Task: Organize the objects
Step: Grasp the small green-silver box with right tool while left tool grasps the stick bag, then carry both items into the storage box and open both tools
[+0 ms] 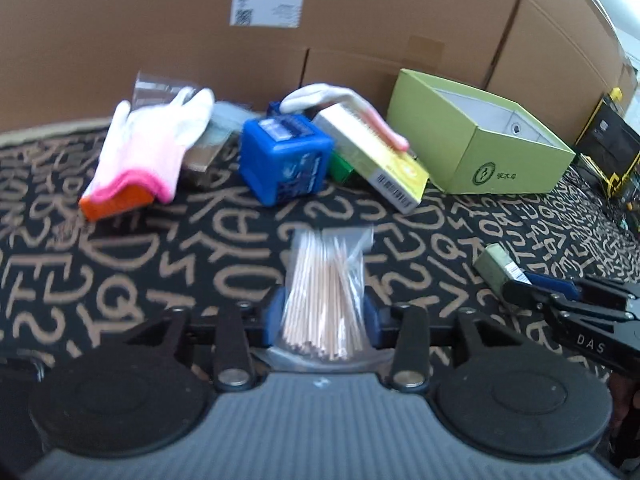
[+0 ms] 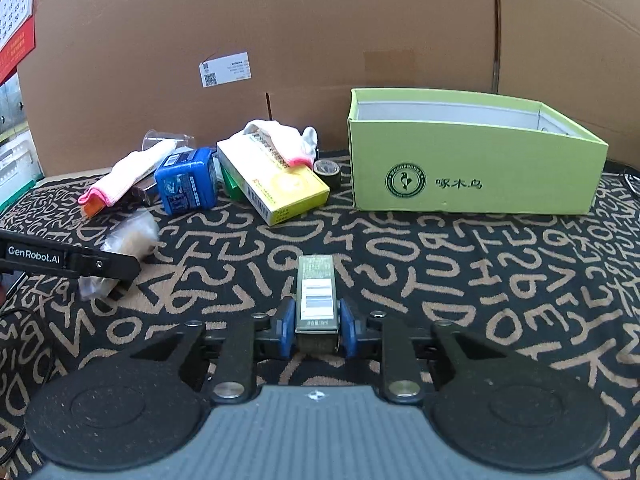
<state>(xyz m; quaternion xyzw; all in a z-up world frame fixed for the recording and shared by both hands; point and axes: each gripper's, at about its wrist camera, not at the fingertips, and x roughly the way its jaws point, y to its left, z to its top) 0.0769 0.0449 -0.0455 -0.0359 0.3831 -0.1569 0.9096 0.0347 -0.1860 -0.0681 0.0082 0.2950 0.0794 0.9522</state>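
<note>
My left gripper [image 1: 323, 320] is shut on a clear bag of wooden sticks [image 1: 326, 284], held above the patterned cloth. My right gripper [image 2: 316, 326] is shut on a small olive-green box [image 2: 315, 294] with a white label; it also shows in the left wrist view [image 1: 496, 270]. The open light-green box [image 2: 472, 160] stands at the back right, also in the left wrist view [image 1: 476, 140]. A pile lies at the back: blue cube box [image 2: 186, 186], yellow-white carton [image 2: 276, 184], white-pink gloves [image 2: 128, 172], tape roll [image 2: 328, 170].
A black cloth with tan letters [image 2: 440, 264] covers the table. Big cardboard boxes [image 2: 320, 40] form a wall behind. An orange item [image 1: 116, 202] lies under a glove. A black-yellow case [image 1: 608, 140] stands at the far right.
</note>
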